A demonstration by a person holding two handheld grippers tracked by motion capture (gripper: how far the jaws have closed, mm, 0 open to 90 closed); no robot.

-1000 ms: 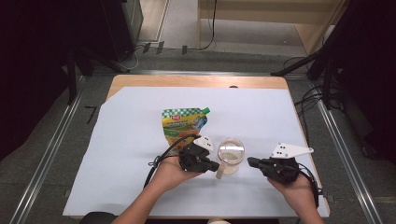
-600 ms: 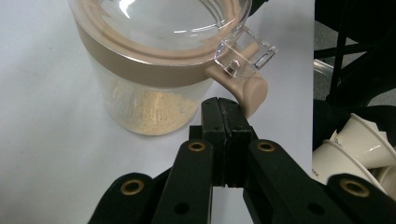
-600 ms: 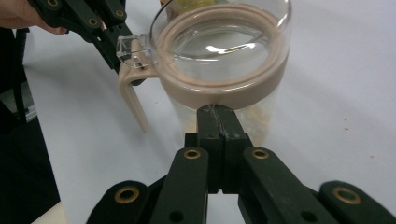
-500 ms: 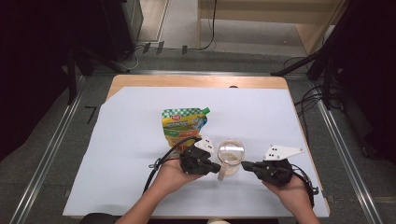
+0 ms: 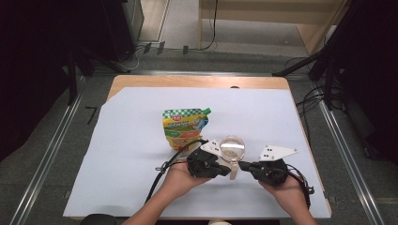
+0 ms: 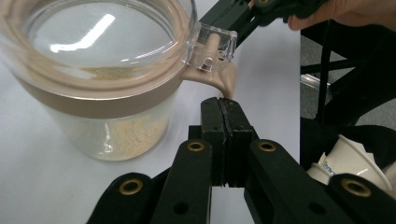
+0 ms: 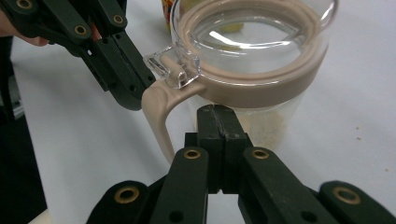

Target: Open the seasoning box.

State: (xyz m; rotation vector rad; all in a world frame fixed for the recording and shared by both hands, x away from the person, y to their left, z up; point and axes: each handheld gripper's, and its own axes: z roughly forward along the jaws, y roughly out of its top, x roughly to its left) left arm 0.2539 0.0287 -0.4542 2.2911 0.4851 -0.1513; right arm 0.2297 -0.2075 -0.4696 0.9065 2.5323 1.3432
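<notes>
Clear glass jar point(image 5: 232, 149) with beige band and beige handle point(image 7: 159, 116), pale tan powder inside. Pouch point(image 5: 184, 127) yellow, green-white checked top, orange and green patches. Desk point(image 5: 141, 122) covered in white; wooden edge. Both grippers black, brass rivets.

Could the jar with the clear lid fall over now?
Maybe. Both hand-held grippers, left and right, are shut and crowd the jar's beige handle from opposite sides; a nudge could tip or slide it. The clear lid tab sits right by the tips, so a bump might pop the lid.
</notes>
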